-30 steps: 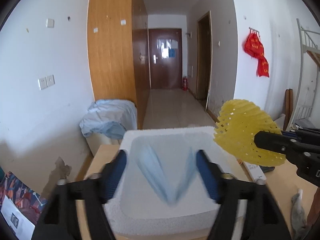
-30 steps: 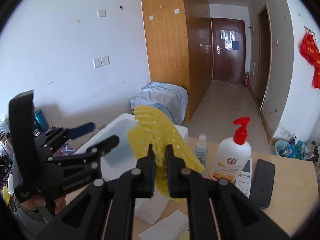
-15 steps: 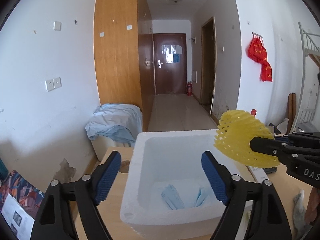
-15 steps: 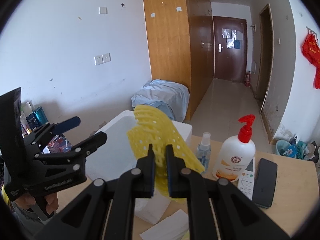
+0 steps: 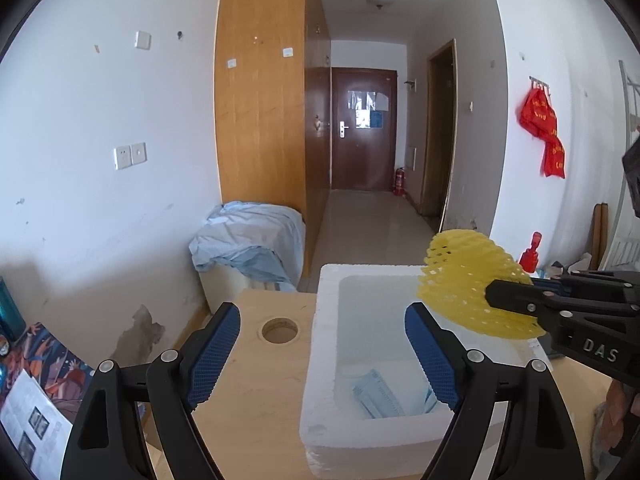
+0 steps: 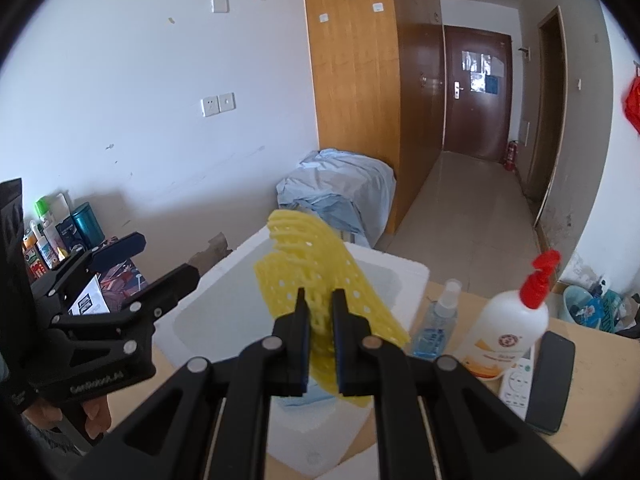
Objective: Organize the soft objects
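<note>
Even, bright daylight fills both sharp fisheye views, straight lines bowing toward black vignetted corners, with a soft shadow low on the white plaster wall (image 5: 72, 272).

Remote control (image 6: 516, 384) half behind pump bottle (image 6: 506, 332)

pump bottle (image 6: 508, 328), spray bottle (image 6: 438, 320), phone (image 6: 550, 380)

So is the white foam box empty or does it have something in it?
Not empty: the foam box has a blue face mask lying on its bottom.
</note>
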